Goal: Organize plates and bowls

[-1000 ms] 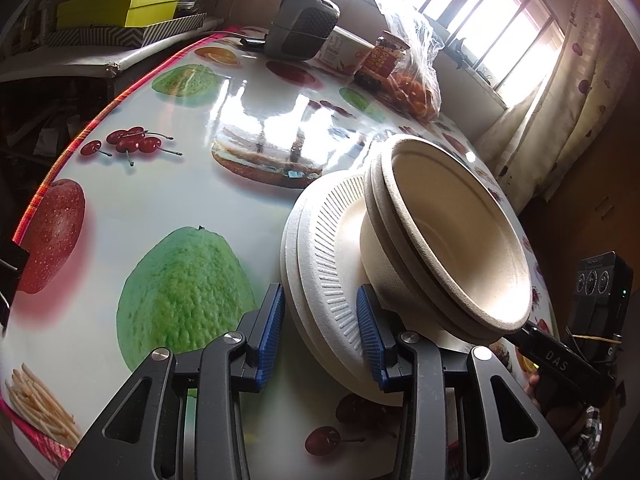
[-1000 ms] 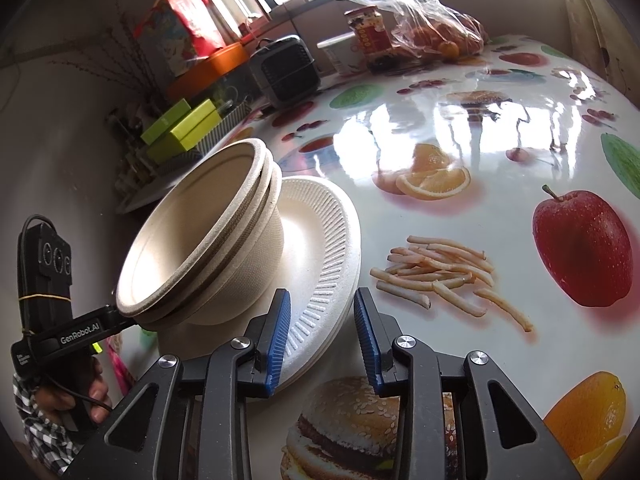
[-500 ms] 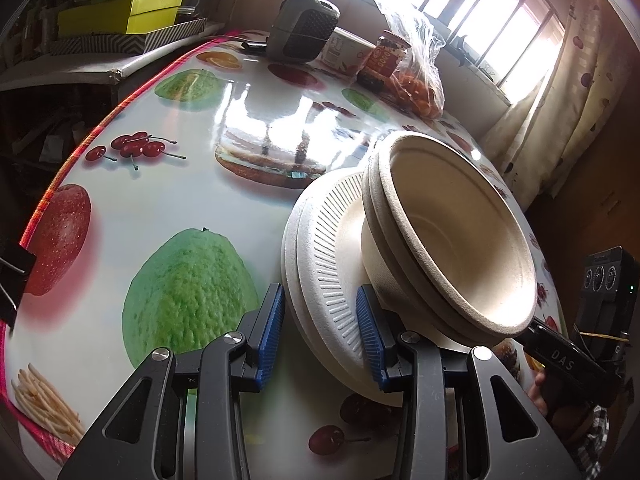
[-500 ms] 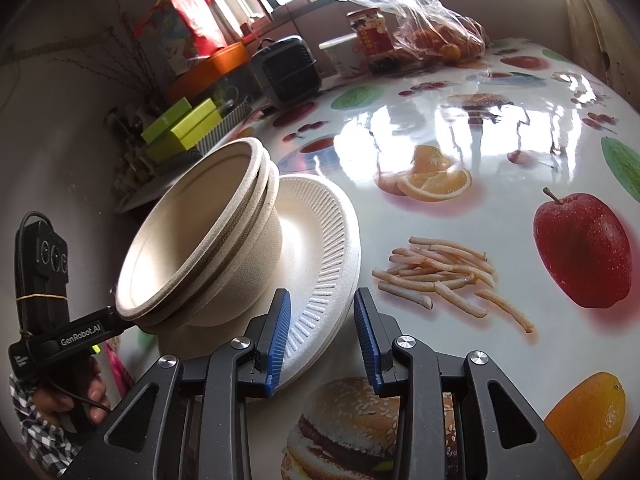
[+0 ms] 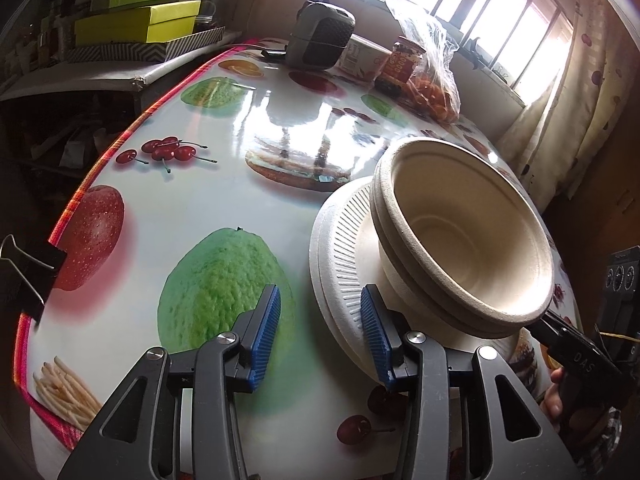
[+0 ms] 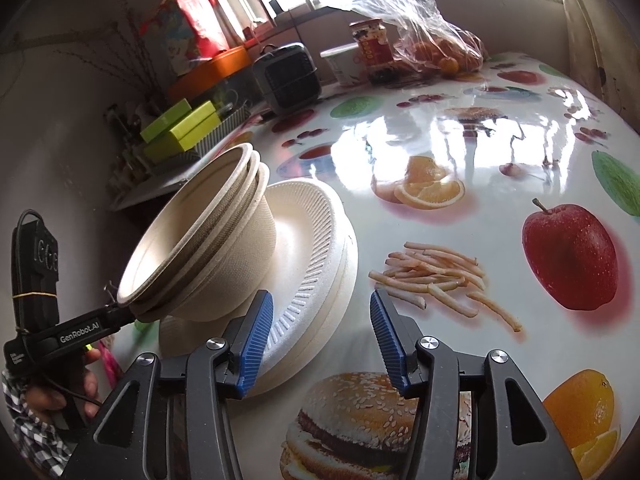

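While the nested bowls (image 5: 460, 240) stay put, both hand-held grippers (image 5: 316, 336) (image 6: 320, 340) have just spread, gripping nothing.

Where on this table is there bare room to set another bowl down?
Free: the glossy middle of the table, between the plate stack and the far clutter. Crowded: the window edge, with heater, jar and bag of oranges.

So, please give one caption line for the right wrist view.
Open right hand-held gripper beside stacked bowls resting on plates, fruit-print table.
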